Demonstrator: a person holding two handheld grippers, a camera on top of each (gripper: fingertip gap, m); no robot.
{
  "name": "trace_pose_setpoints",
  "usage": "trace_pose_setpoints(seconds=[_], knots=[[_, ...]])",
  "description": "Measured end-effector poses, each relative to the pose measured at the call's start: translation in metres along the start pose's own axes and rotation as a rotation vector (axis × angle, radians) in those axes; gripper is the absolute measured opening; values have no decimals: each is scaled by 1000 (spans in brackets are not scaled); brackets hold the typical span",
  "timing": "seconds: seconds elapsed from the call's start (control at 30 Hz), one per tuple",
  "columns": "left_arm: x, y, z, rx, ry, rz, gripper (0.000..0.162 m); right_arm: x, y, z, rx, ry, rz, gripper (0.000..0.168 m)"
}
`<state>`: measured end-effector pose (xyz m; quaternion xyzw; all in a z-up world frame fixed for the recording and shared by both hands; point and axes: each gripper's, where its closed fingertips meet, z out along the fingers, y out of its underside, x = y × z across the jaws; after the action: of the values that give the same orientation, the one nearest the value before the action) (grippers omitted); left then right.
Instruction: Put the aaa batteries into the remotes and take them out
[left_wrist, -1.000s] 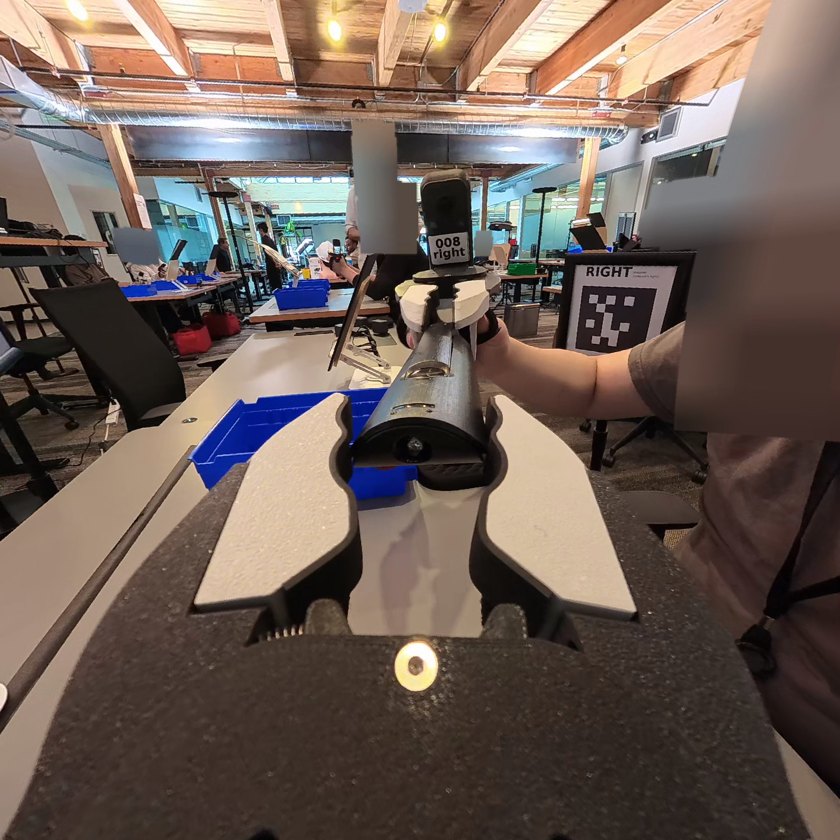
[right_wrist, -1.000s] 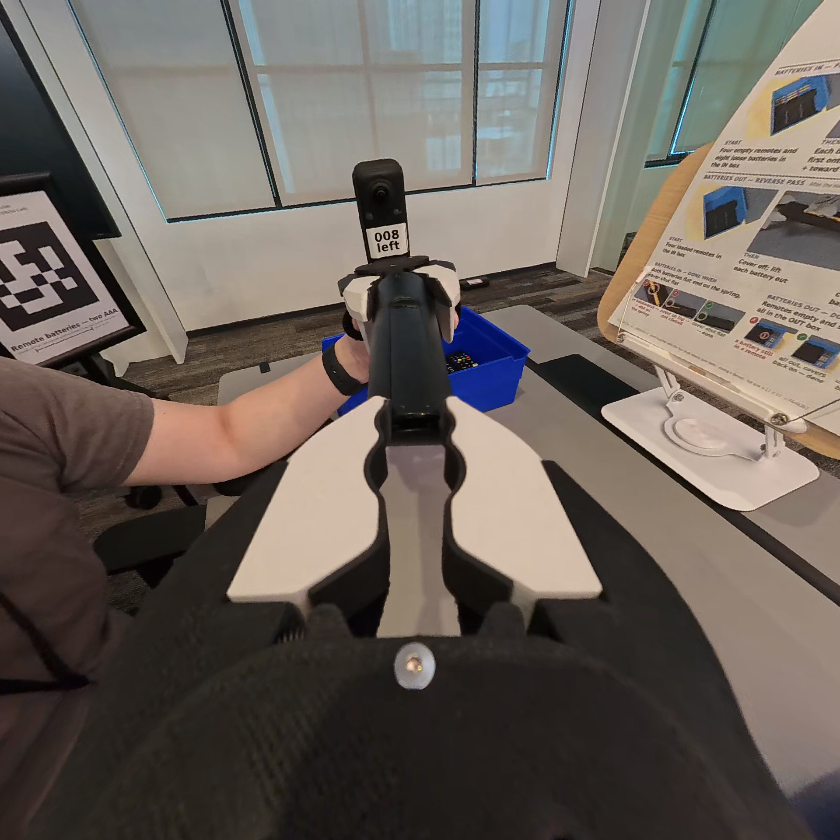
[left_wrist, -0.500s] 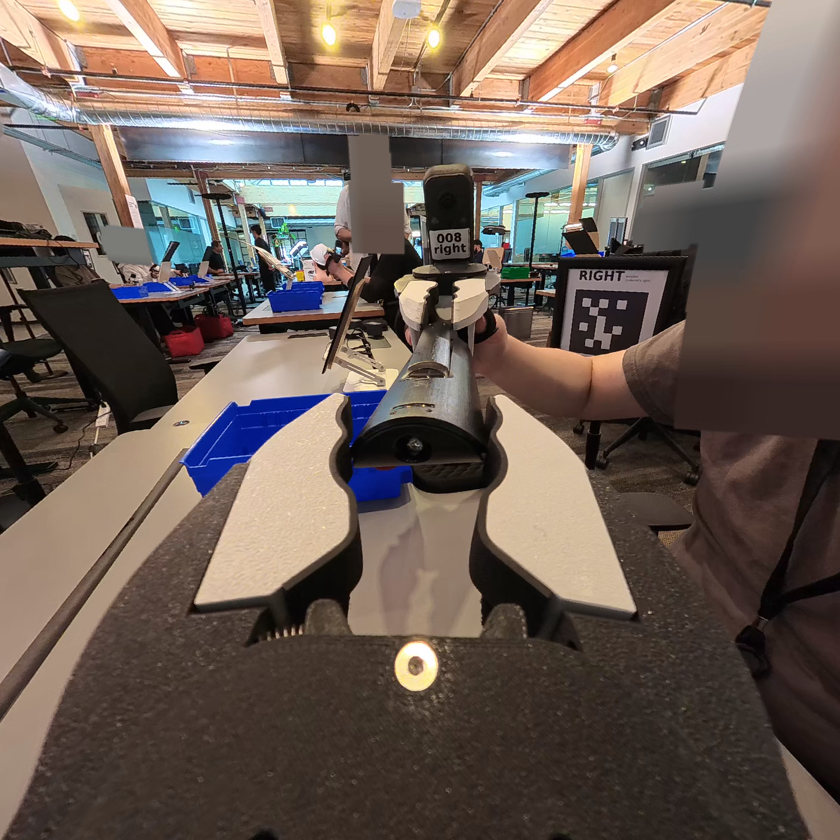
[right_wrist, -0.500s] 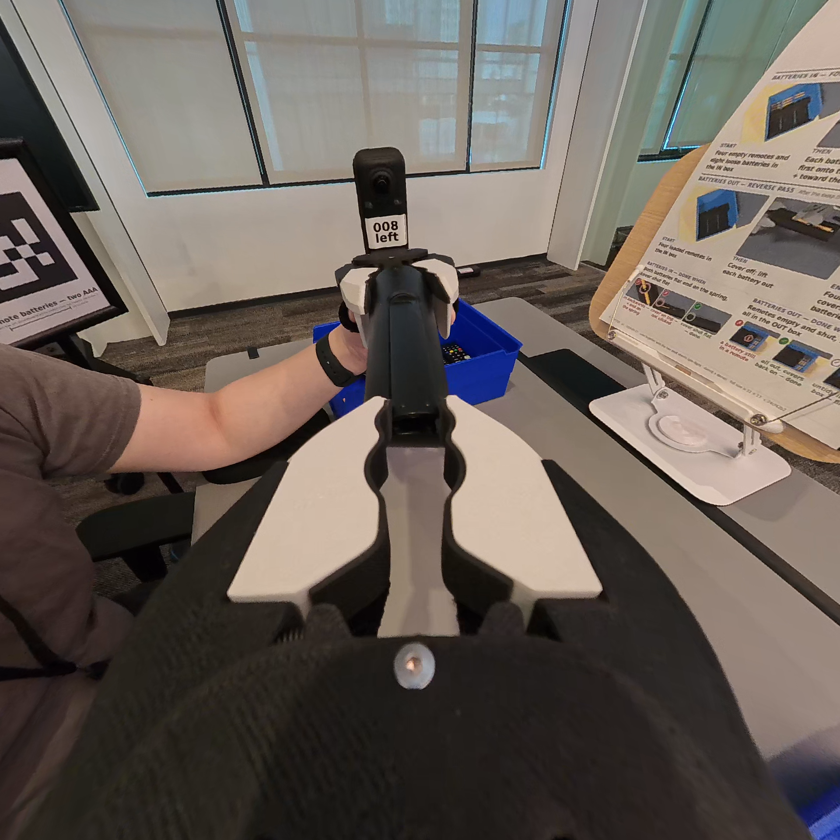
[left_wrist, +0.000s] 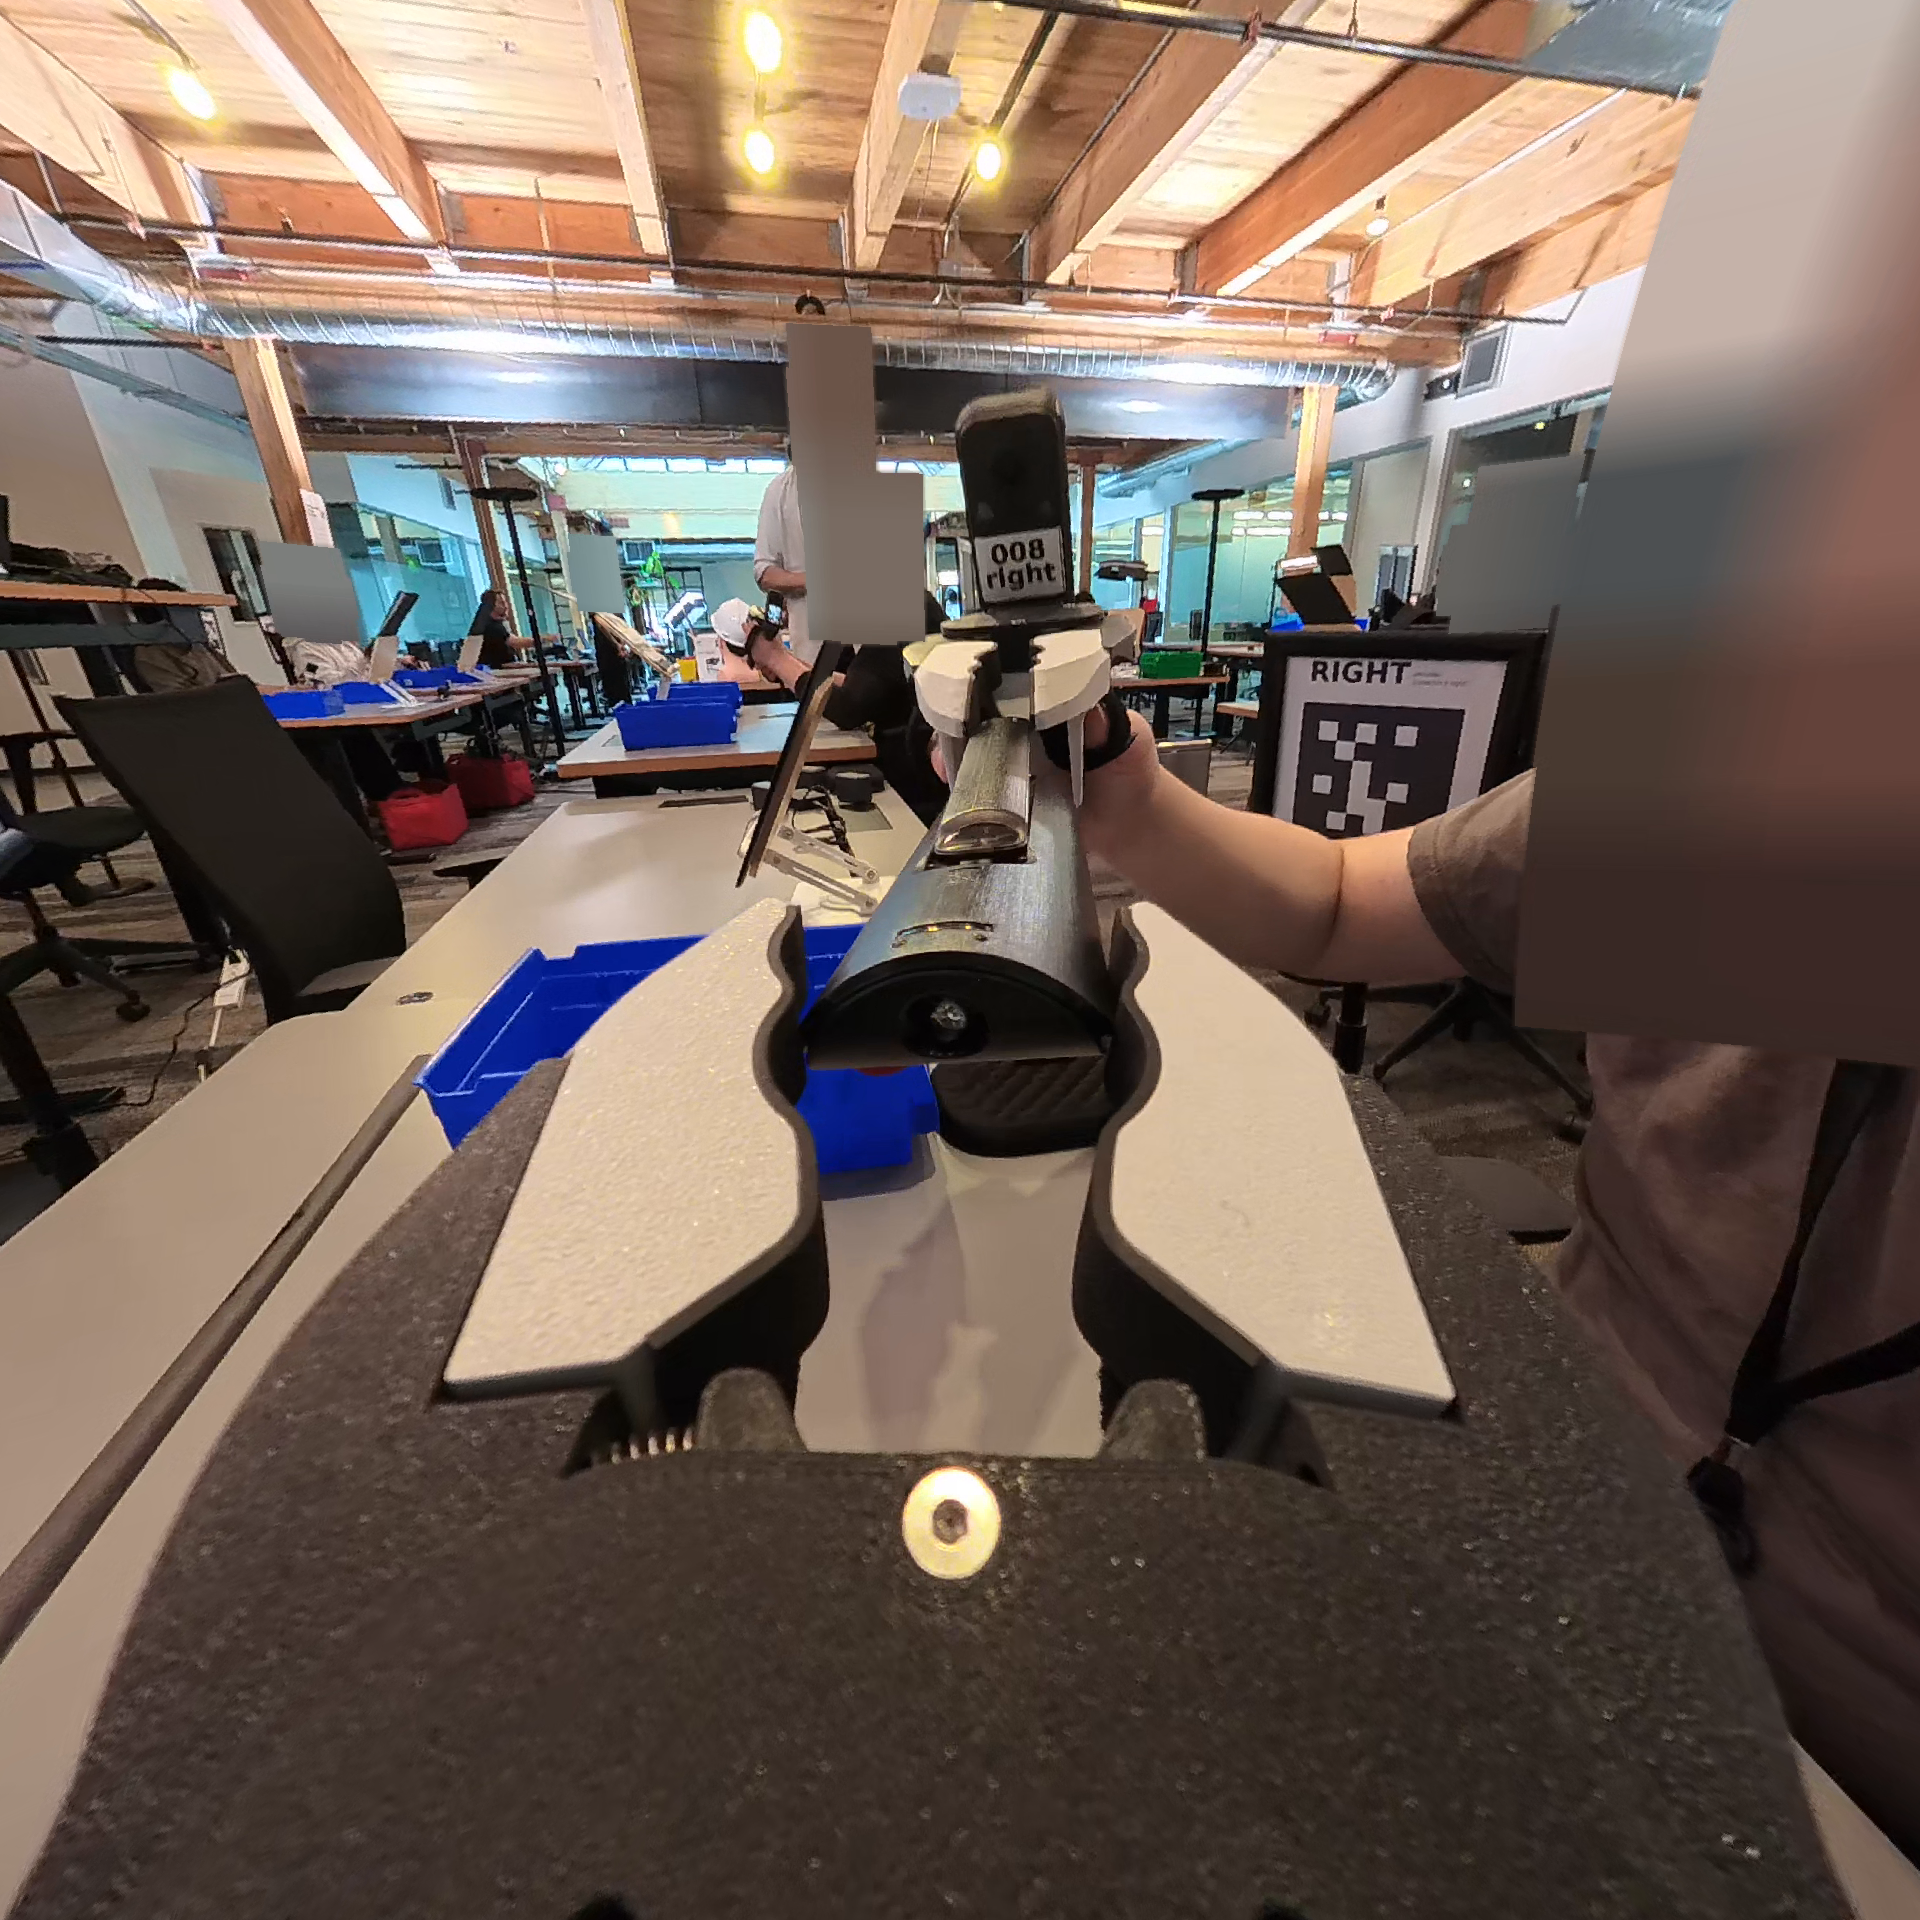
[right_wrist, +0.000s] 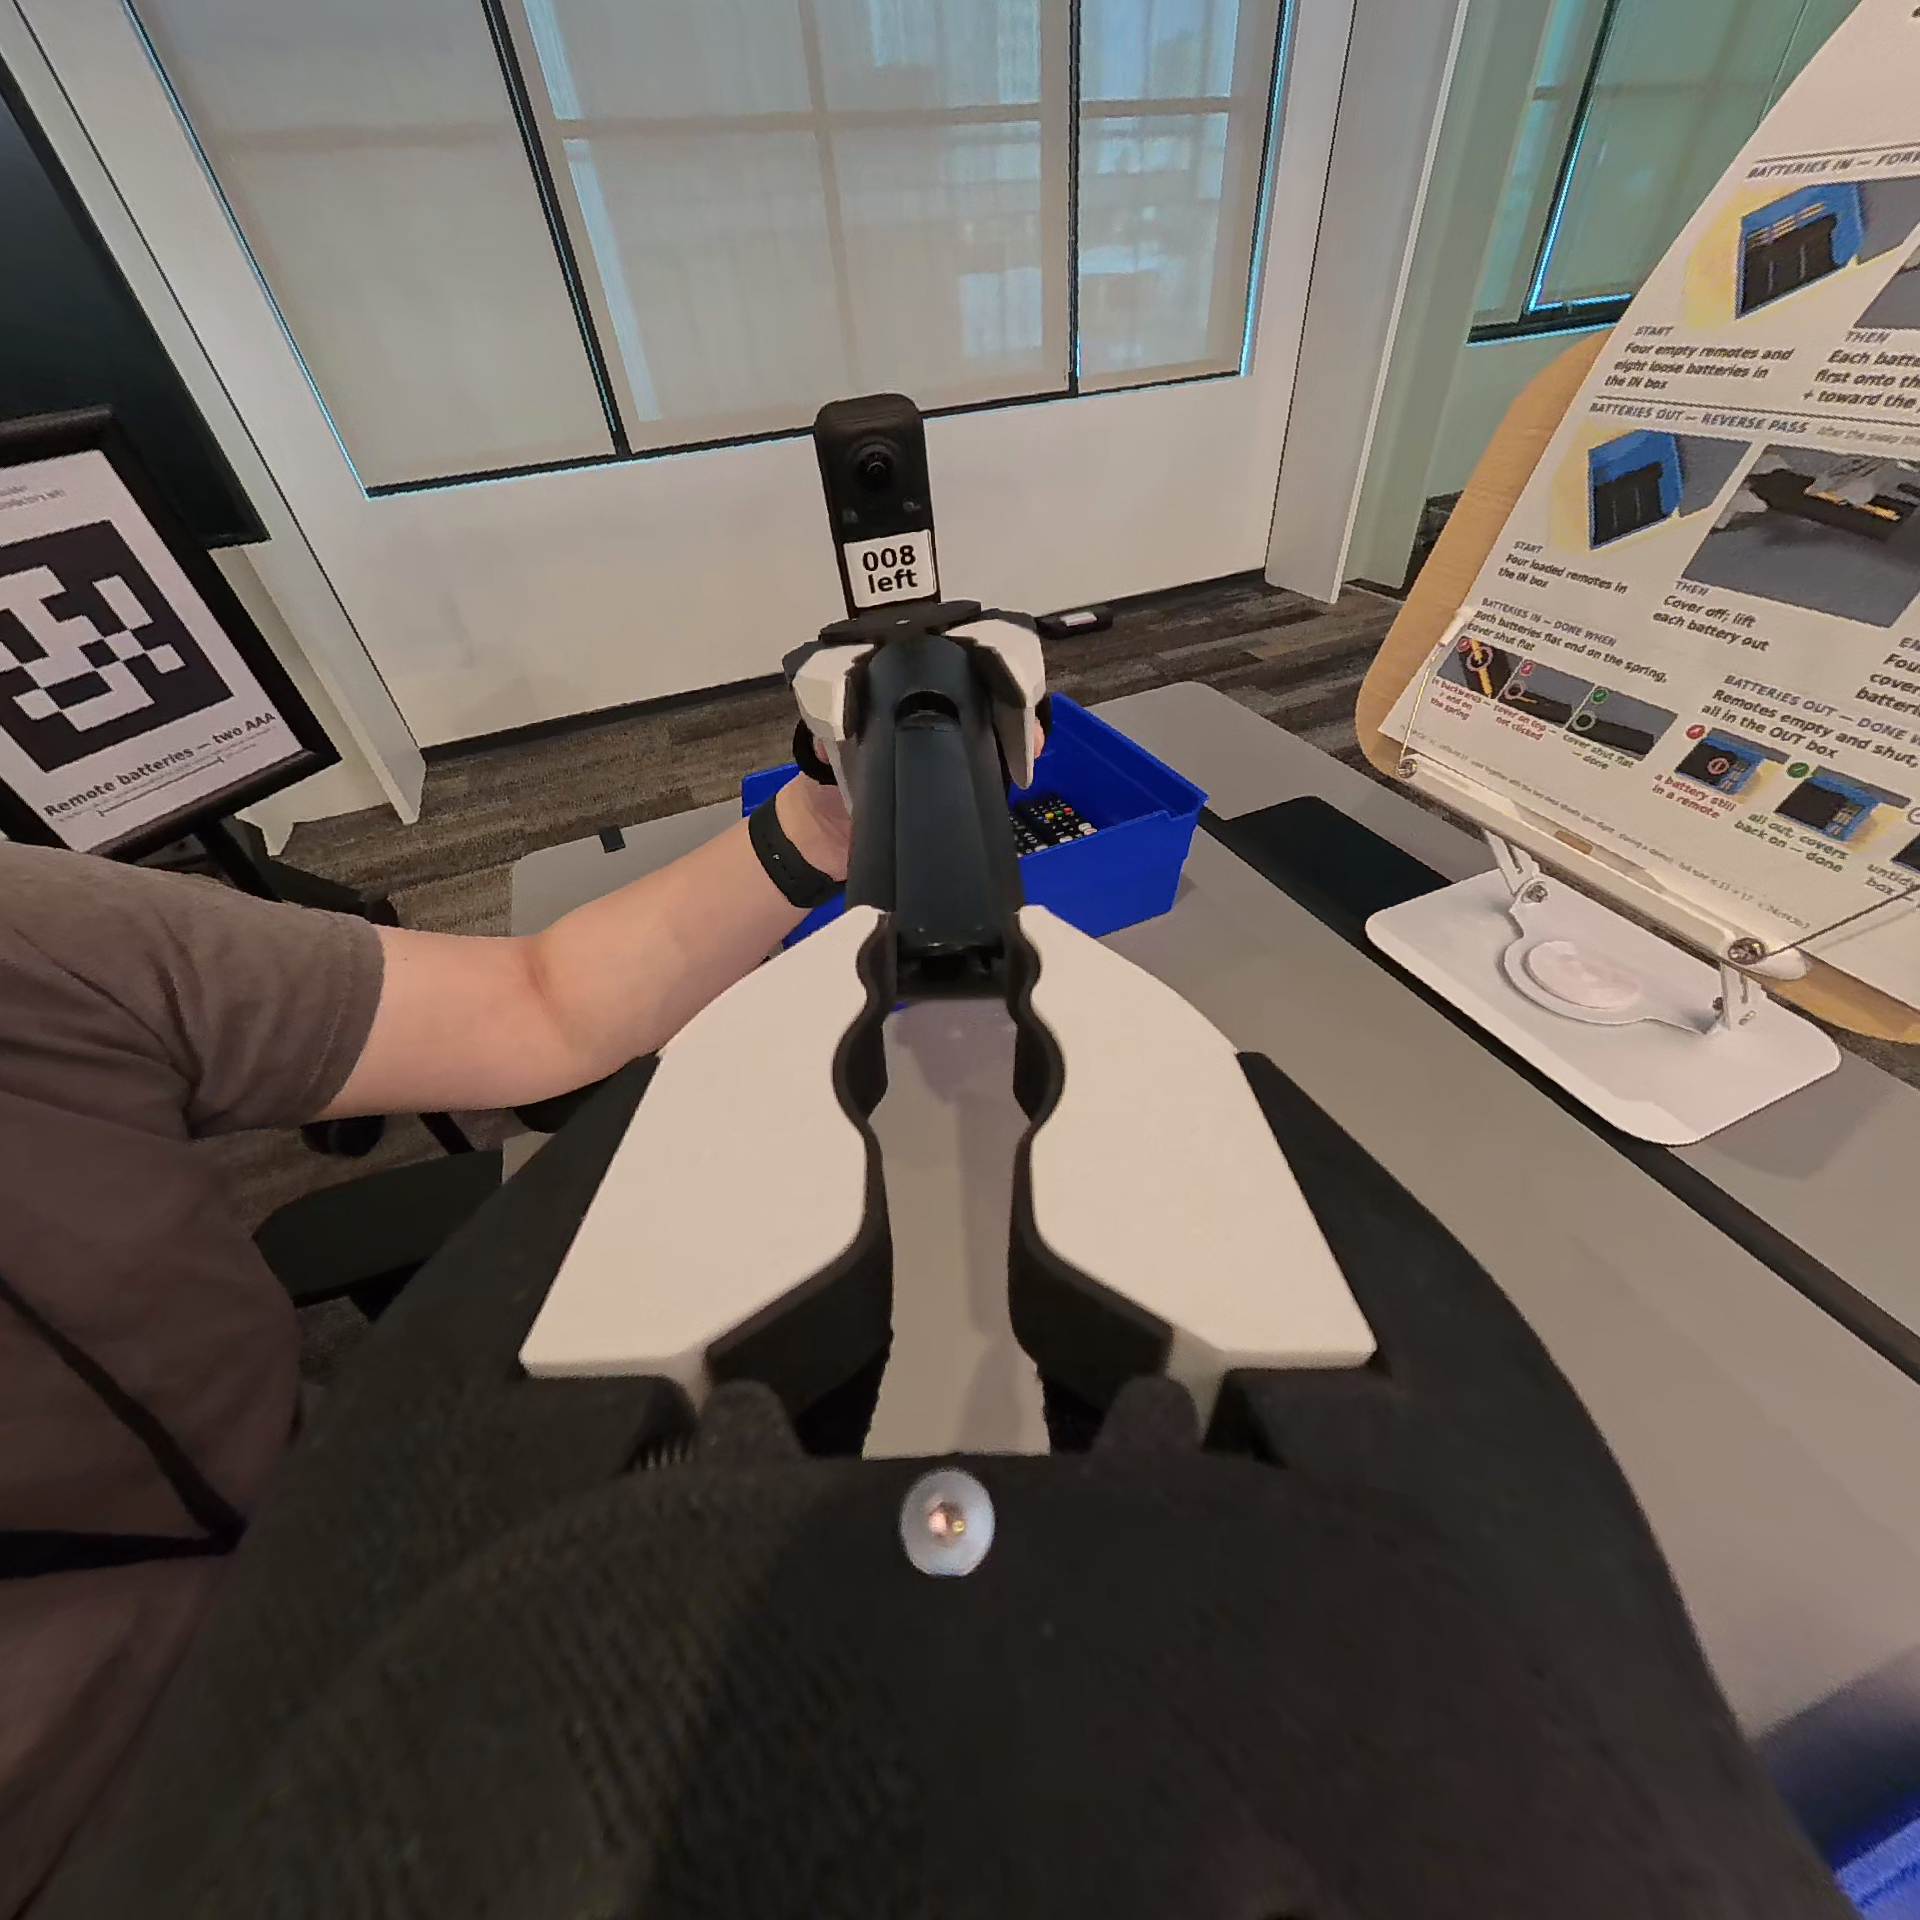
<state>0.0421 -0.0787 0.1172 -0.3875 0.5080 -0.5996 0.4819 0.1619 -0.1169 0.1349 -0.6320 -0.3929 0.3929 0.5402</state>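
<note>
A long black remote (left_wrist: 977, 935) is held in the air above the grey table, gripped at both ends. My left gripper (left_wrist: 956, 1003) is shut on its near end, whose flat end face points at the camera. My right gripper (right_wrist: 951, 940) is shut on the other end of the remote (right_wrist: 925, 821). Each gripper shows at the far end in the other's view: the right one (left_wrist: 1013, 686) and the left one (right_wrist: 914, 675). A step shows across the remote's top about halfway along. No loose batteries are in view.
One blue bin (left_wrist: 520, 1029) stands on the table (left_wrist: 208, 1195) under the remote. Another blue bin (right_wrist: 1122, 831) holds other remotes (right_wrist: 1049, 821). An instruction board on a white stand (right_wrist: 1600, 997) is at the right. The person's arm (right_wrist: 582, 987) and body are at the left.
The remote and both grippers have shifted slightly. The far half by the right gripper now looks narrower and stepped off from the near body. Both grips have stayed shut.
</note>
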Motion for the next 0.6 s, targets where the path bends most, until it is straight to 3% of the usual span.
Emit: trace_pose_setpoints(seconds=[0.6], knots=[[1,-7,-5,33,5,5,56,0,1,-14,30,-18,11,21]])
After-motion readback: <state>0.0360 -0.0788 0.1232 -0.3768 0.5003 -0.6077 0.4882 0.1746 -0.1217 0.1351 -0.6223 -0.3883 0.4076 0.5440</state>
